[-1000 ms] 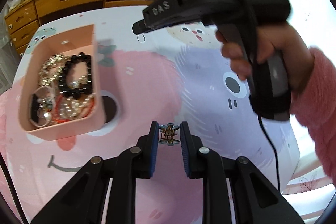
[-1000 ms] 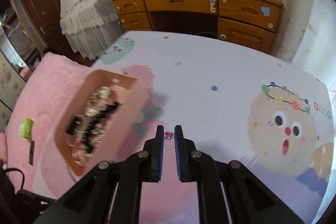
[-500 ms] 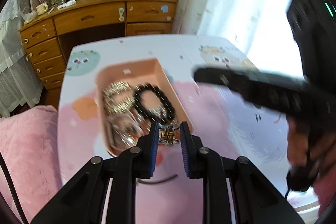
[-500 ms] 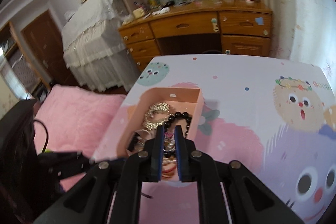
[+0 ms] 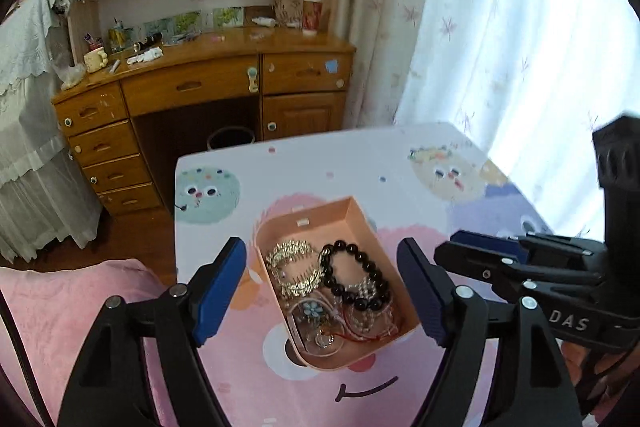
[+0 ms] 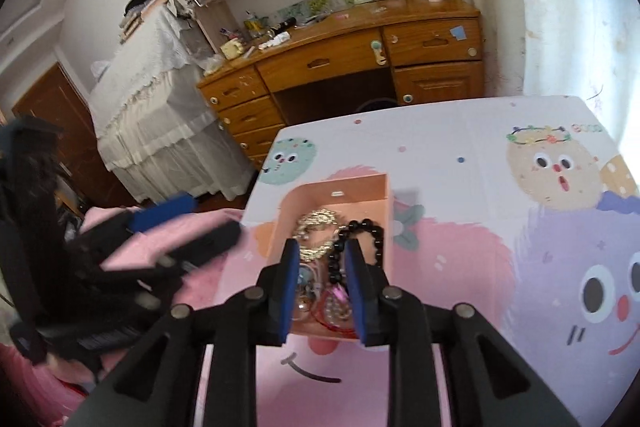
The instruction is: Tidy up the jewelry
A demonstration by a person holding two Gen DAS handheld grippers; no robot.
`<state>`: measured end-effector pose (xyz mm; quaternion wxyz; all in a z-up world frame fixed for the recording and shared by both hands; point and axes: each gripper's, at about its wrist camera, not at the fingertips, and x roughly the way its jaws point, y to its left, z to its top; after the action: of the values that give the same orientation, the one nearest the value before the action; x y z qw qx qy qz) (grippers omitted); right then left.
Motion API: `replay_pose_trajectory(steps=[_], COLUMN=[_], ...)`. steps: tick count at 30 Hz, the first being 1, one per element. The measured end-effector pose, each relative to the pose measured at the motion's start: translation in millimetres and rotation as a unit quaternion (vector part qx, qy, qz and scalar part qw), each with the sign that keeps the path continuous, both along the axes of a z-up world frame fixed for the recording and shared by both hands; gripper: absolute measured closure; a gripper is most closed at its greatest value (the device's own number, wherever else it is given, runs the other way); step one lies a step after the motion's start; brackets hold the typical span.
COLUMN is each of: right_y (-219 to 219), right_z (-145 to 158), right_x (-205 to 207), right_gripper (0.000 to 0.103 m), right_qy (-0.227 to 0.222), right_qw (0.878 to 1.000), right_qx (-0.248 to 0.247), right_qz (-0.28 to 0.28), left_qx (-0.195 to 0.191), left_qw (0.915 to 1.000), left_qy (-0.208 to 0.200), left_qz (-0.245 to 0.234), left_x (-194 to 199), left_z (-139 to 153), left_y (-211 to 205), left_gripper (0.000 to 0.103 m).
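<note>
A pink open box (image 5: 328, 223) stands on the cartoon-print table (image 5: 400, 163). It holds a black bead bracelet (image 5: 356, 275), a gold comb (image 5: 296, 267) and several smaller pieces. My left gripper (image 5: 322, 287) hovers above the box with its jaws opening wide and nothing between the pads. From the right, my right gripper (image 5: 452, 251) reaches toward the box. In the right wrist view, the right gripper (image 6: 323, 287) hangs over the box (image 6: 352, 191). Its jaws are opening a little, with no piece pressed between them. The bracelet (image 6: 360, 227) lies below. The left gripper (image 6: 212, 219) is blurred at the left.
Behind the table stands a wooden desk with drawers (image 5: 200, 87) under cluttered shelves. Pink bedding (image 5: 60, 307) lies at the table's left edge. A lace-covered piece of furniture (image 6: 152, 99) is at the far left. A white curtain (image 5: 500, 47) hangs at the right.
Both grippers rose and swung over the pink box. The left let go of the small gold clip and opened wide. The right parted its jaws, and the small ring is gone from between them.
</note>
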<state>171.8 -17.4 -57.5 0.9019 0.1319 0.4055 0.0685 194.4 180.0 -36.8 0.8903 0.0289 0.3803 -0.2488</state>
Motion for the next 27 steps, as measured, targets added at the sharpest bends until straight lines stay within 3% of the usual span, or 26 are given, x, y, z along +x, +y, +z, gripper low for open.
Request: replay_pose_trajectory(steps=[3,6,8,12,15,17,21,27], right_y=[-9.5,-21.3,-30.2,-49.0,-65.6,-75.8,-96.7,-122.8], right_z=[6.4,7.5,4.1,-5.7,-4.9,-3.2,1.9,19.6], right_x=[-11.5,-32.3,-50.6,-98.0,-139.9,-165.7,-210.1,-234.5], right_gripper=[0.078,0.062,0.049,0.048,0.042,0.031,0.026,0.016], right_qy=[0.002,0.023,0.044,0.109,0.137,0.15,0.177,0.195], right_qw=[1.0,1.0,0.999,0.993,0.989,0.987,0.982,0.979], right_qx=[0.002,-0.012,-0.019,-0.029,-0.039,-0.038,-0.053,-0.052], right_qz=[-0.001,-0.003,-0.002,0.023,0.04,0.042,0.029,-0.031], left_qx=[0.01,0.03,0.039,0.037,0.043,0.045,0.049,0.092], left_qw=[0.9996,0.9973,0.9935,0.9861,0.981,0.9766,0.9683,0.972], left_qy=[-0.005,0.016,0.052,0.121,0.143,0.167,0.214,0.195], left_qz=[0.025,0.065,0.094,0.108,0.123,0.127,0.119,0.094], left_x=[-6.3,-23.0,-40.3,-85.6,-124.6,-149.2,-183.5,-217.4], left_z=[10.2,13.6,11.6,5.5,3.5,0.4,-3.2,18.5], left_y=[5.9,11.5,12.8,3.8,-16.3,-35.1,-73.3,-120.5], left_gripper=[0.016,0.015,0.015,0.015,0.015,0.015,0.015,0.015])
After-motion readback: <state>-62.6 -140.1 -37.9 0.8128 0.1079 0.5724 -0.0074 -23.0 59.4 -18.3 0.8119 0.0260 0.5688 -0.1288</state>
